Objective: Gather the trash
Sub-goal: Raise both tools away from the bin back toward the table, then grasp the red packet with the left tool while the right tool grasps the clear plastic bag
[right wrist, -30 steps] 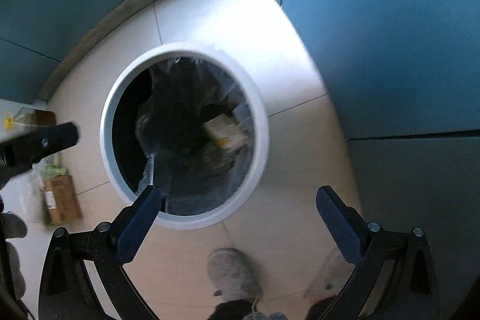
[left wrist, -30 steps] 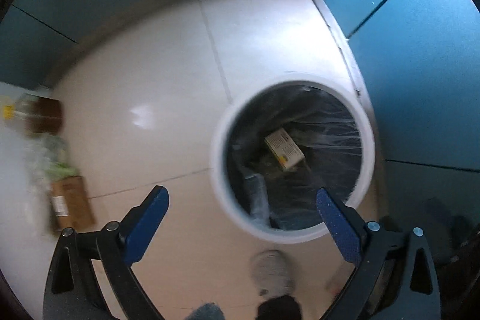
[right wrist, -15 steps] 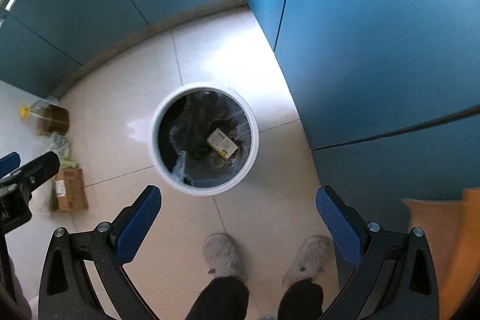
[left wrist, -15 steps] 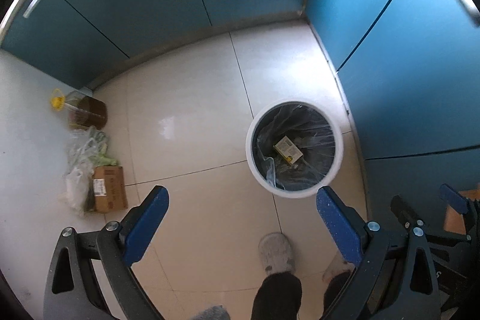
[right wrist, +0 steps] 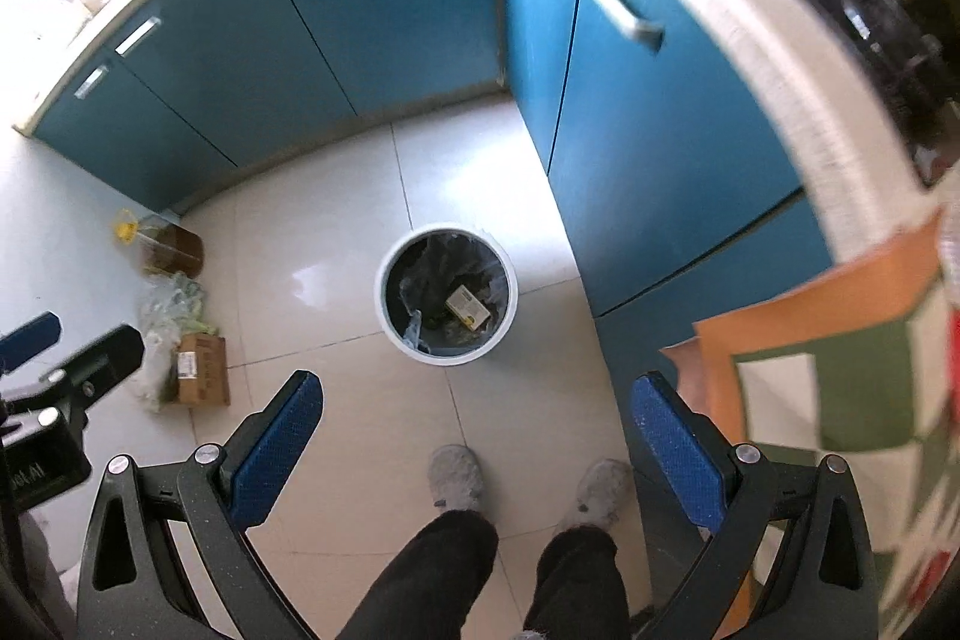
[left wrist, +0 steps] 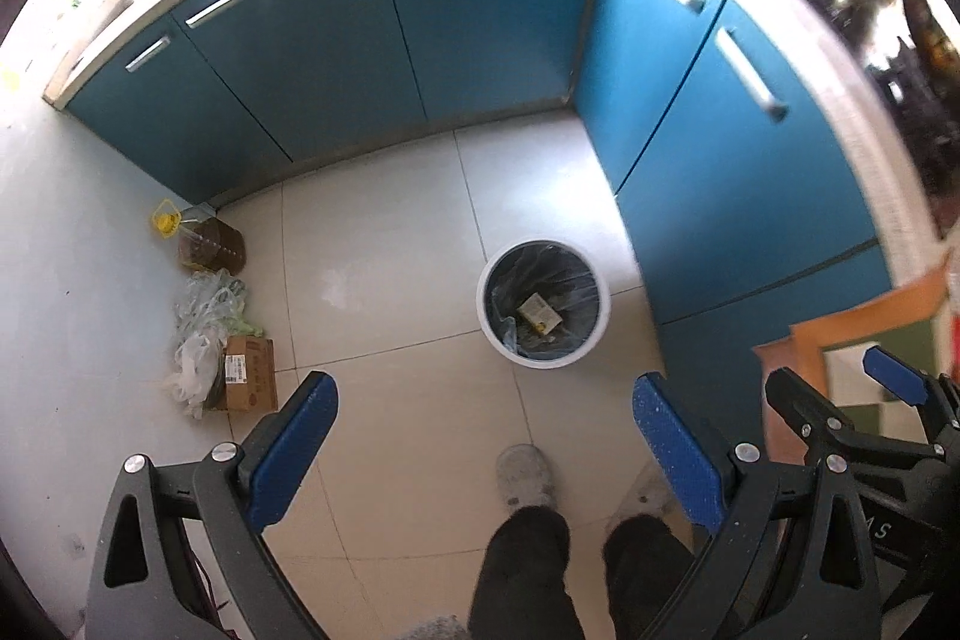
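A white round trash bin (left wrist: 489,319) with a dark liner stands on the tiled floor, far below both grippers; it also shows in the right wrist view (right wrist: 384,310). A small yellow and white box (left wrist: 541,313) lies inside it, also seen in the right wrist view (right wrist: 467,308), among other scraps. My left gripper (left wrist: 483,445) is open and empty, high above the floor. My right gripper (right wrist: 477,442) is open and empty at a similar height. The right gripper also shows at the right edge of the left wrist view (left wrist: 840,412).
Blue cabinets (left wrist: 456,28) form a corner behind and right of the bin. A brown oil jug (left wrist: 210,247), plastic bags (left wrist: 204,316) and a cardboard box (left wrist: 249,382) lie by the left wall. An orange, green and white checked cloth (right wrist: 840,352) covers a surface at right. The person's feet (right wrist: 456,478) stand below.
Both grippers have risen far up from just above the bin. The bin now looks small, and cabinets, countertop and the checked cloth have come into view. Both stay open and empty.
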`<state>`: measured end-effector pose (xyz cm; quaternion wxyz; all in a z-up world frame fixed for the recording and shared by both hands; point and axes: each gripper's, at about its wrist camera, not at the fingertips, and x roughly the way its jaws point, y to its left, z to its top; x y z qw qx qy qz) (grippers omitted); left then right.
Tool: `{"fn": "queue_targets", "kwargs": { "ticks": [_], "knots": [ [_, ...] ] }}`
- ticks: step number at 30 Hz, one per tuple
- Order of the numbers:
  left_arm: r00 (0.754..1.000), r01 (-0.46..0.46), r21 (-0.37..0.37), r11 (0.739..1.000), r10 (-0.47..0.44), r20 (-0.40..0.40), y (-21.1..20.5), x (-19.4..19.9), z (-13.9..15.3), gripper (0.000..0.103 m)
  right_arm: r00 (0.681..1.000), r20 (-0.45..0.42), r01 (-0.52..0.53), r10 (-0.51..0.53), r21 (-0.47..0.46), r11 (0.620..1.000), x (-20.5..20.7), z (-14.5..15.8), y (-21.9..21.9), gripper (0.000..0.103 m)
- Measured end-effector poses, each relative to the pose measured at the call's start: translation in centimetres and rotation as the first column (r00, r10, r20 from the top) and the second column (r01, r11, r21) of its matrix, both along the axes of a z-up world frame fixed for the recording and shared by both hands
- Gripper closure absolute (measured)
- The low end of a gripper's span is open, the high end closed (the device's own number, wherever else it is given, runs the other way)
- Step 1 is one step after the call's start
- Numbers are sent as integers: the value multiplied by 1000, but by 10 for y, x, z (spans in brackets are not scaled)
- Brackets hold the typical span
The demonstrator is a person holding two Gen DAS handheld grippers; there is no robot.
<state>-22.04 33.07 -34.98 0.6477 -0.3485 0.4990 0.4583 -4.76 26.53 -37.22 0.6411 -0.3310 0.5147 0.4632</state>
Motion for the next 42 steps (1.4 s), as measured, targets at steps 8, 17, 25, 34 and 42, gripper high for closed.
{"fn": "queue_targets", "kwargs": {
  "ticks": [8,17,25,34,42],
  "knots": [
    [999,-36,136,990,40,-32,-33,21,79,3,991,-127,61,-44,133,989,32,90,-40,0],
    [974,225,197,954,-224,-28,-99,193,125,2,890,-121,455,-439,198,868,210,148,-192,0],
    [878,475,80,877,-466,-108,-196,387,69,2,518,53,853,-854,42,520,404,90,-410,0],
    [764,631,-158,759,-644,-41,-295,460,40,3,490,111,867,-865,40,497,468,32,-459,54],
    [697,679,-412,607,-710,103,-366,455,6,20,474,2,880,-881,46,473,420,41,-528,99]
  ]
}}
